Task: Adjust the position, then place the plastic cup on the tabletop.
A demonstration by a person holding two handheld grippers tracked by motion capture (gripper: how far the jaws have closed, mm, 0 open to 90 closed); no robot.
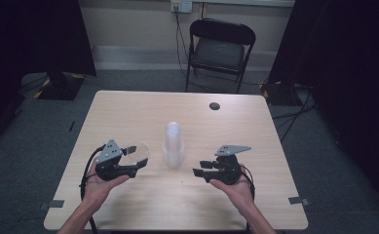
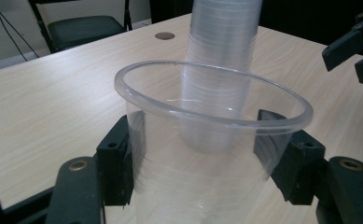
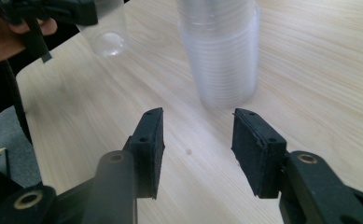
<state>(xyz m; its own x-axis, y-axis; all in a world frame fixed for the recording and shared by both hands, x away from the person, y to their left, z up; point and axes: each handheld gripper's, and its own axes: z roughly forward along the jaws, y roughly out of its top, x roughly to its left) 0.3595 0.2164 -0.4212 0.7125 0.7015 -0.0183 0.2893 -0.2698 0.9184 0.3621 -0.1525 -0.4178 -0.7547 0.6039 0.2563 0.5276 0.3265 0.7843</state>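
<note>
Two grippers: both are hovering low over the pale wooden table (image 1: 128, 112), one in each of the person's hands, coming in from the near edge.
Left gripper (image 1: 137, 157): it is pinching a single clear plastic cup (image 2: 207, 154), jaws pressing on opposite sides of the wall just under the rim (the left gripper view is looking straight across the open mouth).
Single cup, position: it is sitting in the left gripper just left of the stack, close to it but apart from it; whether its base is touching the table I cannot tell.
Right gripper (image 3: 197, 140): its jaws are standing spread with bare tabletop between them, gripping nothing.
Tall stack of clear plastic cups (image 1: 173, 145): it is standing upright near the middle of the table, between the two grippers; in the right gripper view it is sitting just beyond the open jaws, slightly blurred.
Left hand (image 1: 102, 183): it is wrapping the gripper's black body from below.
Right hand (image 1: 233, 187): it is doing the same on its side.
Small dark round disc (image 1: 215, 106): it is lying on the far side of the table.
Black folding chair (image 1: 218, 48): it is standing on the floor beyond the table's far edge.
</note>
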